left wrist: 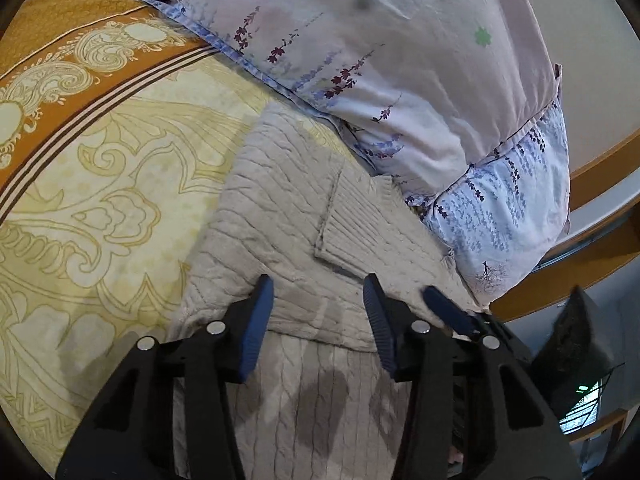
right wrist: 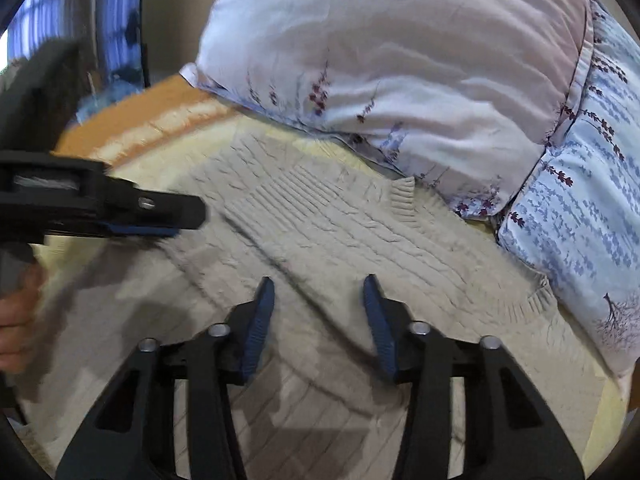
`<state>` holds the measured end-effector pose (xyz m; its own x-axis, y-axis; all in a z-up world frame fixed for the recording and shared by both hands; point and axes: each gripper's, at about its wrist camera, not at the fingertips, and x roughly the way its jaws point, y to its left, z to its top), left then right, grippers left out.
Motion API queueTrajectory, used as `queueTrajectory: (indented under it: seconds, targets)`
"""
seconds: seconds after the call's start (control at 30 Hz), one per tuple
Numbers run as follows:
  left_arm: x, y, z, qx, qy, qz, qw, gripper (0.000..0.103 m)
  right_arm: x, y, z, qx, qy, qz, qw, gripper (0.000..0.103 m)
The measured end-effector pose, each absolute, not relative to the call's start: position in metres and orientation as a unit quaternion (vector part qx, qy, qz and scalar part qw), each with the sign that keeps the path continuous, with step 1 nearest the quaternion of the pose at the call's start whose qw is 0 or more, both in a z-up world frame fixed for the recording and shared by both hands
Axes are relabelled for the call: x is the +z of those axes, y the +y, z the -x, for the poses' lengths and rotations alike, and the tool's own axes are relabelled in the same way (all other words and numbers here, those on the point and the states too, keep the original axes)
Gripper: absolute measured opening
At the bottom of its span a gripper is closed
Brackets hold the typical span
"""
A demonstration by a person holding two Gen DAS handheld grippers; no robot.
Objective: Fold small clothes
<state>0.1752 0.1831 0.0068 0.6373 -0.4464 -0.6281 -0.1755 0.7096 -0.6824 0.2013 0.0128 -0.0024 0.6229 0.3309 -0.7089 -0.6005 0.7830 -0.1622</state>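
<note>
A beige cable-knit sweater [left wrist: 280,208] lies flat on the bed, one ribbed sleeve cuff [left wrist: 352,224] folded across its body. My left gripper [left wrist: 318,294] hovers just over the sweater's folded edge, jaws apart, with no cloth pinched between them. In the right wrist view the sweater [right wrist: 360,240] spreads out below my right gripper [right wrist: 318,284], whose jaws also stand apart and hold nothing. The left gripper [right wrist: 176,220] reaches in from the left there, low over the knit. One blue finger of the right gripper [left wrist: 448,308] shows beside the left one.
Two floral pillows [left wrist: 380,52] [left wrist: 504,216] are stacked against the sweater's far side. A yellow and orange patterned bedspread [left wrist: 100,168] covers the bed. The wooden bed frame [left wrist: 560,280] runs along the right. A hand [right wrist: 16,320] shows at the left edge.
</note>
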Motion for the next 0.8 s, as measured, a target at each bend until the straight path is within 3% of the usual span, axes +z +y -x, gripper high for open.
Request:
queueTrajectory:
  seconds: [0.13, 0.33, 0.47, 0.57, 0.63, 0.8]
  targets:
    - [0.006, 0.184, -0.175, -0.083, 0.417, 0.372, 0.825, 0.047, 0.003, -0.013, -0.213, 0.269, 0.353, 0.107, 0.890, 0.007]
    - [0.008, 0.181, -0.173, -0.086, 0.415, 0.370, 0.827, 0.048, 0.032, -0.137, -0.195, 0.175, 0.299, -0.141, 0.927, 0.007]
    - [0.011, 0.178, -0.170, -0.095, 0.410, 0.369, 0.828, 0.055, -0.006, -0.214, -0.171, 0.092, 0.354, -0.238, 0.900, 0.008]
    - [0.012, 0.175, -0.171, -0.101, 0.410, 0.364, 0.830, 0.061, -0.031, -0.255, -0.160, 0.082, 0.392, -0.307, 0.863, 0.017]
    - [0.013, 0.174, -0.171, -0.102, 0.409, 0.364, 0.830, 0.064, -0.031, -0.282, -0.156, 0.081, 0.376, -0.361, 0.850, 0.037]
    - [0.013, 0.173, -0.171, -0.104, 0.408, 0.365, 0.830, 0.065, -0.029, -0.291, -0.173, 0.088, 0.392, -0.371, 0.837, 0.037]
